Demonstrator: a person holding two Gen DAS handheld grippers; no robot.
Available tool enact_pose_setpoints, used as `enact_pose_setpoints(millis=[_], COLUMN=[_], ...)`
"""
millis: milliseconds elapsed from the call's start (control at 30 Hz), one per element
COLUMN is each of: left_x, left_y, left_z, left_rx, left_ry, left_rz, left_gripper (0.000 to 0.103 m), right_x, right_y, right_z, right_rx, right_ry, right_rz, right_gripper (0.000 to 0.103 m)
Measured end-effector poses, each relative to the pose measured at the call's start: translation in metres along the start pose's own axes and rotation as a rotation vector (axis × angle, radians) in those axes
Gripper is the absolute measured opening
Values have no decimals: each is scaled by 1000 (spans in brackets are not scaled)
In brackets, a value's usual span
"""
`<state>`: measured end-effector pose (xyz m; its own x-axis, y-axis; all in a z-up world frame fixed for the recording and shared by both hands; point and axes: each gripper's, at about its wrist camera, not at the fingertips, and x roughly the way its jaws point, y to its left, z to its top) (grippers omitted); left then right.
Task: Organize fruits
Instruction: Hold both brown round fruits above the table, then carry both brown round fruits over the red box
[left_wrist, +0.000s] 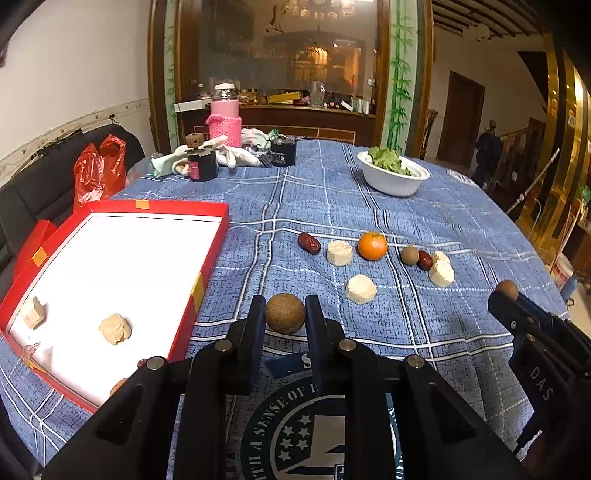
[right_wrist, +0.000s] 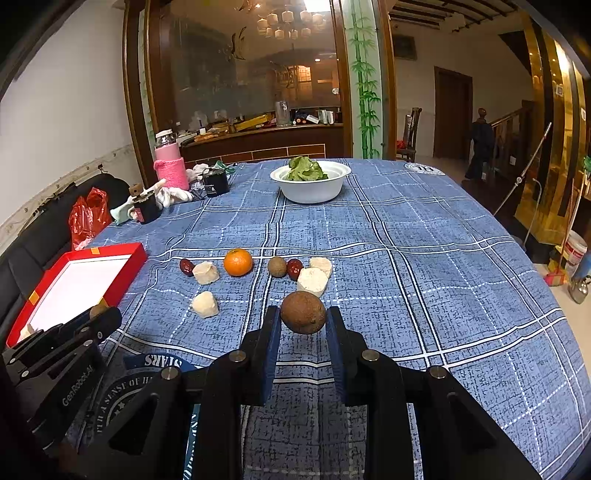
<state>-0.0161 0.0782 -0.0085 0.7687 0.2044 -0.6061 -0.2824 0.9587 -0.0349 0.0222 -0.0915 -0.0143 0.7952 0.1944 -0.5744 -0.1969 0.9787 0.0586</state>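
My left gripper (left_wrist: 285, 314) is shut on a brown round longan (left_wrist: 285, 313), held above the cloth right of the red tray (left_wrist: 207, 258). My right gripper (right_wrist: 303, 319) is shut on another brown longan (right_wrist: 303, 312); it shows in the left wrist view (left_wrist: 506, 290) too. On the cloth lie an orange (right_wrist: 238, 261), a third longan (right_wrist: 276, 266), two red dates (right_wrist: 294, 268) (right_wrist: 187, 266) and several pale cut chunks (right_wrist: 313, 281). Two pale chunks (left_wrist: 115, 328) lie in the tray.
A white bowl of greens (right_wrist: 311, 181) stands at the back. A pink bottle (right_wrist: 170, 166), black jars (right_wrist: 215, 181), white gloves and a red bag (right_wrist: 86, 218) crowd the back left. The table edge falls away on the right.
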Motion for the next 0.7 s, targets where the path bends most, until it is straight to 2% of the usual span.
enact_pose_setpoints(millis=[367, 433, 500, 700], left_x=[-6, -9, -11, -25], left_y=[7, 12, 28, 85], left_z=[0, 1, 5, 14], left_rx=[-38, -40, -81, -170], left_ry=[-33, -43, -31, -65], left_rz=[18, 46, 43, 131], left_gripper=[19, 19, 19, 19], right_x=[-4, -4, -3, 1], right_y=[-3, -1, -1, 7], right_z=[0, 0, 0, 0], right_rx=[20, 14, 8, -25], right_ry=[-23, -19, -13, 3], right_rz=[-3, -1, 3, 10], right_gripper=[26, 26, 26, 26])
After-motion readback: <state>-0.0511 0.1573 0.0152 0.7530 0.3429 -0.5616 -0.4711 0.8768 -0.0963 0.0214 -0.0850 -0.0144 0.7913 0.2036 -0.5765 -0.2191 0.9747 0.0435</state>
